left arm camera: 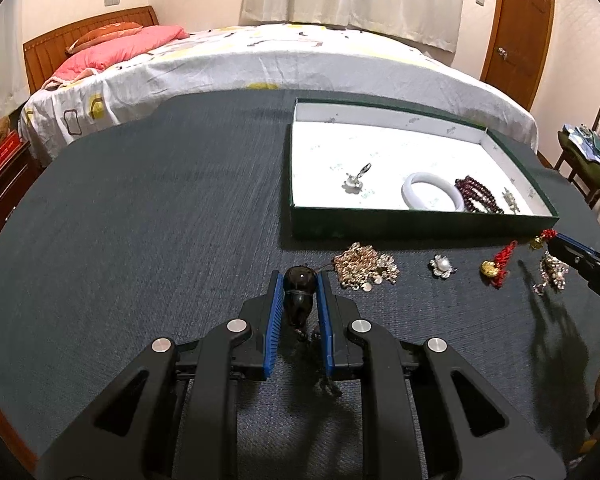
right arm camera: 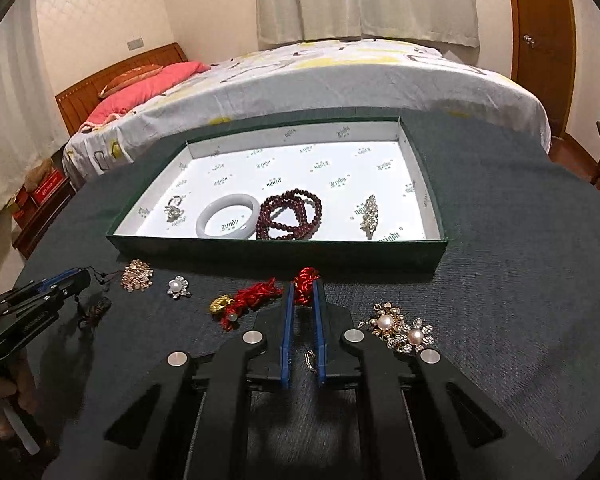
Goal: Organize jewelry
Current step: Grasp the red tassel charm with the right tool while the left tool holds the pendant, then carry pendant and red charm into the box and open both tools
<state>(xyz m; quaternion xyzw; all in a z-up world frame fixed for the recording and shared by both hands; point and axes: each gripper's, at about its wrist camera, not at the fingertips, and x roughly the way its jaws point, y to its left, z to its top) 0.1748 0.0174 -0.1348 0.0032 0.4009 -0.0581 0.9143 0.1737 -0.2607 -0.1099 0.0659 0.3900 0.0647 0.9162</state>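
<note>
Jewelry: left hand-held gripper point(left arm camera: 298, 280) clamps dark pendant point(left arm camera: 298, 294); right hand-held gripper point(right arm camera: 303, 289) pinches red knot charm point(right arm camera: 306, 286) (both lifted).

Bedroom, artificial light, cream walls. Bed point(left arm camera: 260, 64) behind the work surface: white sheet with yellow and grey shapes, pink pillow point(left arm camera: 120, 48), wooden headboard point(left arm camera: 60, 46). Off-white curtains point(right arm camera: 364, 0) drawn on the far wall. Wooden door point(left arm camera: 518, 36) at right, wooden chair point(left arm camera: 592, 152) piled with clothes beside it. Low wooden nightstand point(right arm camera: 40, 216) at left. Table covered in dark grey-blue cloth point(left arm camera: 140, 220).
</note>
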